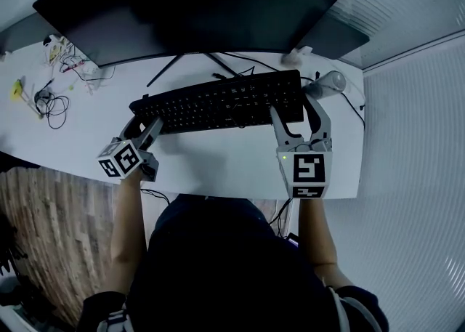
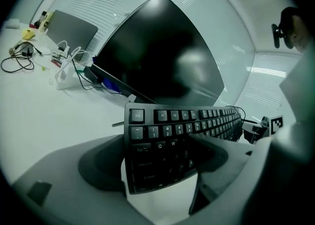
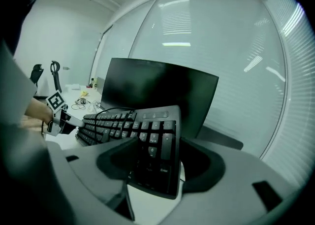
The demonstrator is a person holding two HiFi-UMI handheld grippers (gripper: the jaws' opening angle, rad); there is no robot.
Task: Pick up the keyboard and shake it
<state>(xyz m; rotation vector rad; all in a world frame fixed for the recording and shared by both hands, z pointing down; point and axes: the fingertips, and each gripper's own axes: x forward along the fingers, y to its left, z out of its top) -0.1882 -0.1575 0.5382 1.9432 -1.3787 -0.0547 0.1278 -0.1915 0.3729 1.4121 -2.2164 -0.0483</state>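
Note:
A black keyboard (image 1: pixel 218 102) lies across the white desk (image 1: pixel 218 167) in front of the monitor, its cable running off behind. My left gripper (image 1: pixel 145 127) holds its left end: in the left gripper view one jaw is under the keyboard (image 2: pixel 167 133) and the other presses on the keys near the Esc corner. My right gripper (image 1: pixel 294 110) holds the right end the same way. There, one jaw sits on the number-pad keys of the keyboard (image 3: pixel 150 138) and the other under its edge. The keyboard looks tilted; I cannot tell how far it is off the desk.
A wide dark monitor (image 1: pixel 189 11) stands just behind the keyboard on a splayed stand. A grey mouse (image 1: pixel 330 82) sits by the right gripper. Cables (image 1: pixel 51 105) and a power strip (image 1: pixel 65 54) lie at the left. The desk's front edge is close below both grippers.

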